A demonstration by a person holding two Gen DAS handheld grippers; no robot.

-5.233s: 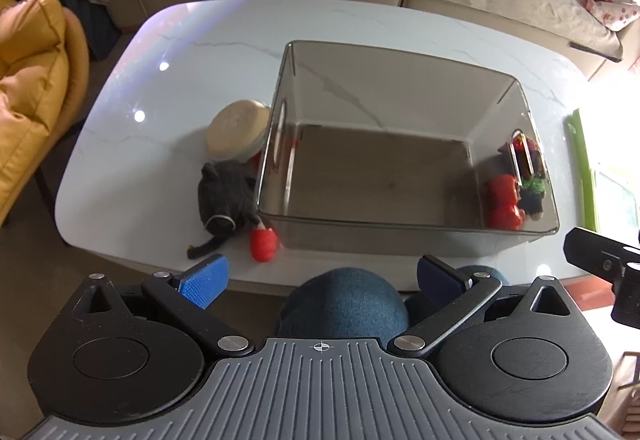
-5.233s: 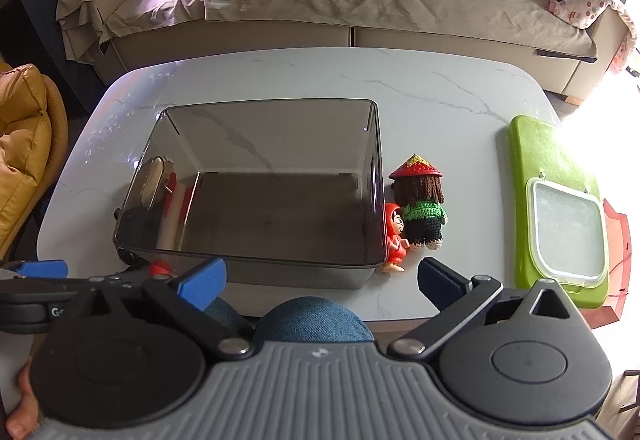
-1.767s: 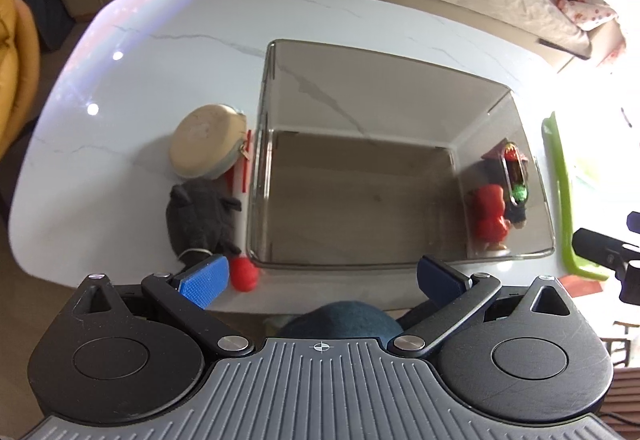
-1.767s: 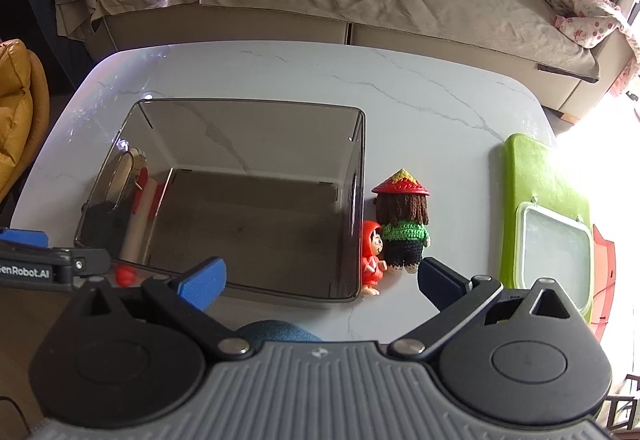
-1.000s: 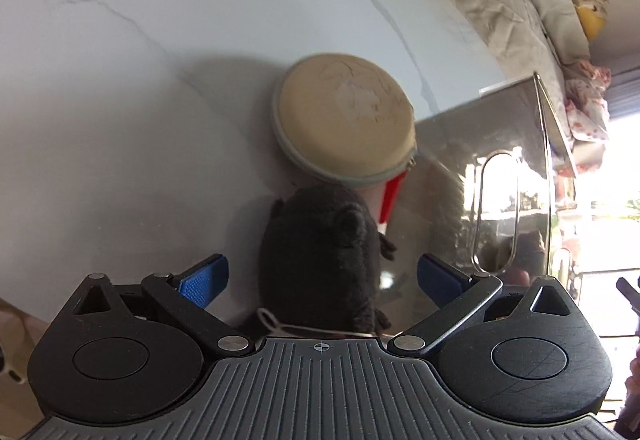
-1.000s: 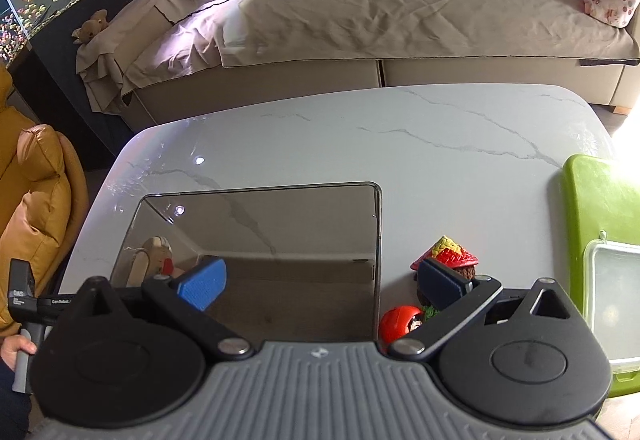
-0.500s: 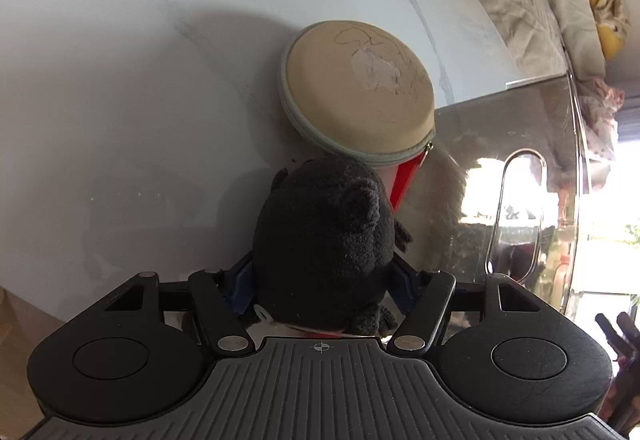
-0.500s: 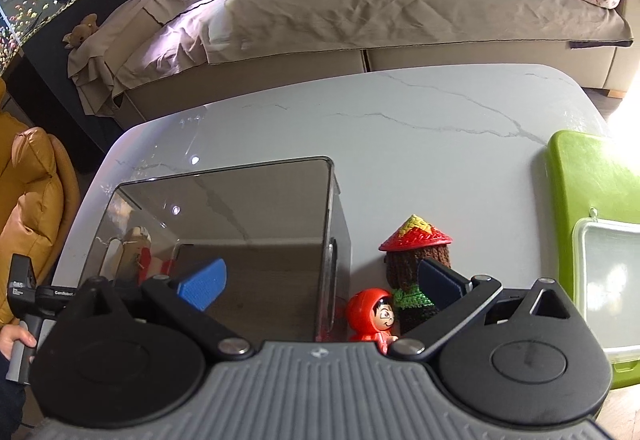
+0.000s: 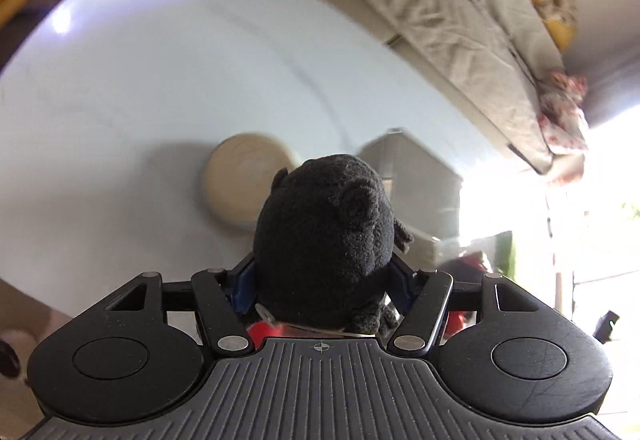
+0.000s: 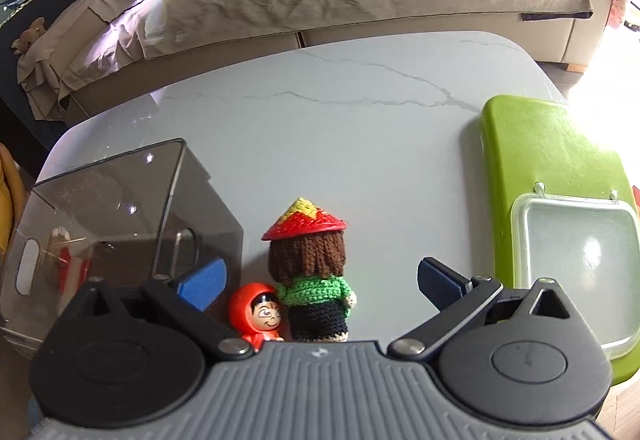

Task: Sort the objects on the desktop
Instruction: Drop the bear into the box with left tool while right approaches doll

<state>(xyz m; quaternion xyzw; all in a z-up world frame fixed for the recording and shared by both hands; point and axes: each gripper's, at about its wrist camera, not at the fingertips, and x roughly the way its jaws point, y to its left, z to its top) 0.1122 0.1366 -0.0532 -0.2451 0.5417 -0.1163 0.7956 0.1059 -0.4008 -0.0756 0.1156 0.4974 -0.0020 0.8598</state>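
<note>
Black plush toy [image 9: 324, 236] is clamped in the left gripper [image 9: 322, 282], while the wide-open right gripper [image 10: 320, 280] hovers by two dolls [image 10: 308, 272] outside the smoky bin [image 10: 100, 208], which looks empty.

The plush [image 9: 324, 240] hides part of the disc [image 9: 236, 184] and bin [image 9: 416, 176]; the left view is motion-blurred.
</note>
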